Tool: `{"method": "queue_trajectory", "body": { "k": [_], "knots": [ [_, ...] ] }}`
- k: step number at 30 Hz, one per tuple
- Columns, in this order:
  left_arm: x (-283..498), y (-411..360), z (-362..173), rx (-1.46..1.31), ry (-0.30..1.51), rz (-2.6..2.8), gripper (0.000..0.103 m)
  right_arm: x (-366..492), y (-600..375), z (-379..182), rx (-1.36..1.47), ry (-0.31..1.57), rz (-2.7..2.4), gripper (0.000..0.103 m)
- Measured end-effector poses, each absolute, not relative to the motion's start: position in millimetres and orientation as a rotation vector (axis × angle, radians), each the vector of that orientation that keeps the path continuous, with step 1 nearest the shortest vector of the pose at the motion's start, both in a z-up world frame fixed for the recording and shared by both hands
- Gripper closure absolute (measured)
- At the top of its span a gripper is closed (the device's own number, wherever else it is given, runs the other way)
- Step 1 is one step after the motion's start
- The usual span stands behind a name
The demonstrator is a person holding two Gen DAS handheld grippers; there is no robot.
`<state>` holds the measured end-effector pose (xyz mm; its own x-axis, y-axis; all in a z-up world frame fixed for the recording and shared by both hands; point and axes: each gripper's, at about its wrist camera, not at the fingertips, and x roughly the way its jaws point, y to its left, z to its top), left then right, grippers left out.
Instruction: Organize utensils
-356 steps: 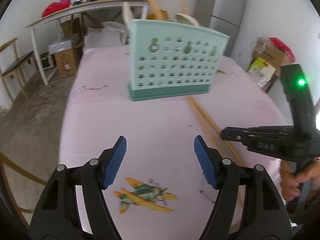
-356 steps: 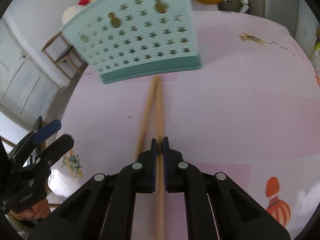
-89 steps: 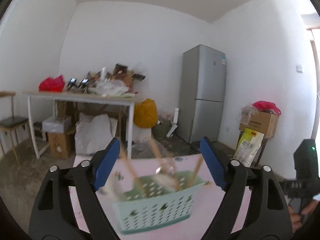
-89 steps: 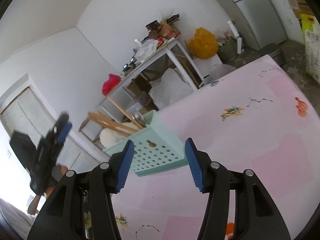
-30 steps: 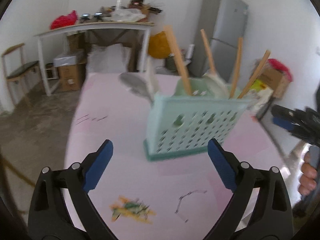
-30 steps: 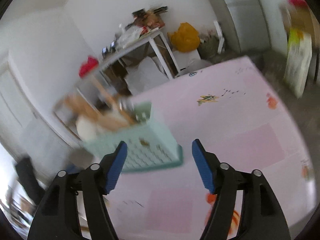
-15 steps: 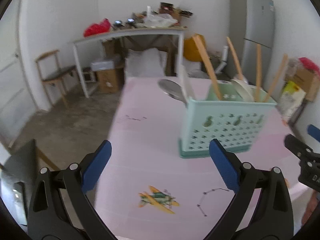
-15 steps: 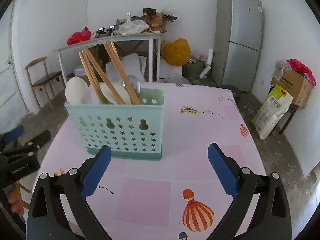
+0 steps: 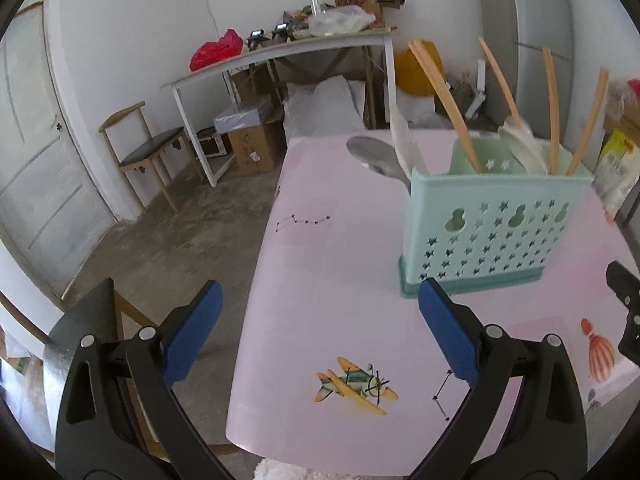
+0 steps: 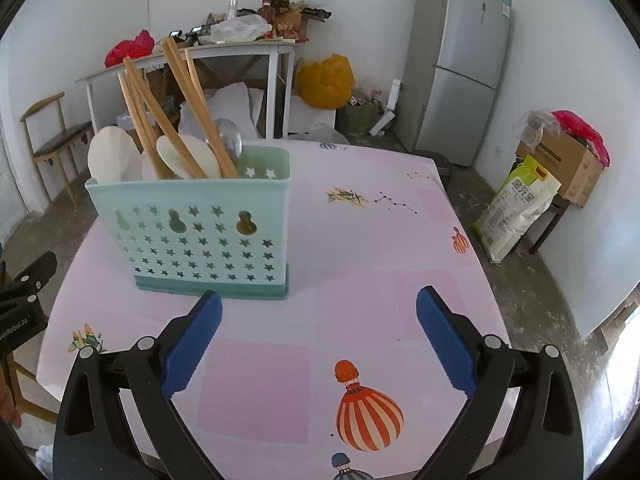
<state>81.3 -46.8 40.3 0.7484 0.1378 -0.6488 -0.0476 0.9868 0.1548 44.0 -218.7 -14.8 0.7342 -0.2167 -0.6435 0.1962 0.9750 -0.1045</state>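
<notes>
The pale-green plastic star-punched utensil basket point(image 10: 208, 236) stands upright on the pink patterned bench point(image 10: 360, 264), holding wooden chopsticks point(image 10: 192, 108), white spoons point(image 10: 110, 156) and what looks like a metal spoon point(image 9: 378, 158). Right claw point(image 10: 318, 334) just spread wide, released; left claw point(image 9: 320, 330) likewise released, both empty.

Perforated matt plastic caddy point(image 10: 200, 236); wooden chopsticks point(image 10: 192, 104); shiny metal spoon point(image 9: 376, 158).

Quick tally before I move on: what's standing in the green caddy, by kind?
In the green caddy:
Wooden chopsticks: 5 countable (they overlap, so there may be more)
White spoons: 2
Metal spoon: 1
Total: 8 visible
</notes>
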Motion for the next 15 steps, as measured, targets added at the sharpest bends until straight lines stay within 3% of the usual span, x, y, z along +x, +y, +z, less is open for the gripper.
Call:
{"method": "queue_trajectory", "body": {
  "k": [15],
  "knots": [
    [89,-44,38,0.124,0.711,0.137,0.009,55,-214,-17,-0.011,0.739,-0.194,0.008]
  ]
}}
